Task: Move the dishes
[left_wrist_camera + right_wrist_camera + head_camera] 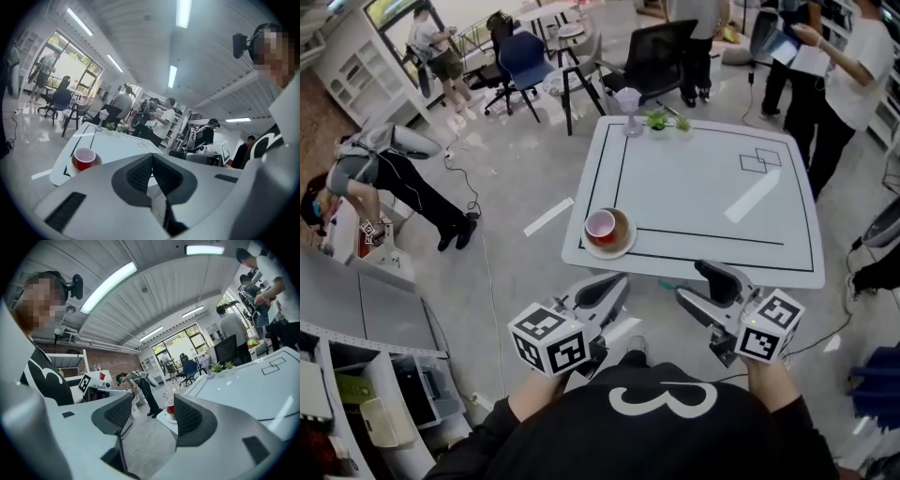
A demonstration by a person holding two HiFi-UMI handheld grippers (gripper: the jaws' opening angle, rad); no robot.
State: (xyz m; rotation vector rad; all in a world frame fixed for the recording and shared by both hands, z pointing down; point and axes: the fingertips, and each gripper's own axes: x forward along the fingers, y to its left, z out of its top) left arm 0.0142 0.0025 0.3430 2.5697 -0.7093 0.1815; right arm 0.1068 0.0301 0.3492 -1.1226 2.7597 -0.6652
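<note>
The plate [622,246] lies flat at the near left corner of the table [712,187], with one red cup [601,226] upright on it, mouth up. Two plants [656,120] and one glass [628,101] stand at the far edge. Off the near edge, the left gripper [616,285] has its jaws pressed together, while the right gripper [711,273] has its jaws wide apart, and both are empty.

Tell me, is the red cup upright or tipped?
Upright: the cup stands on the plate with its round mouth facing up.
</note>
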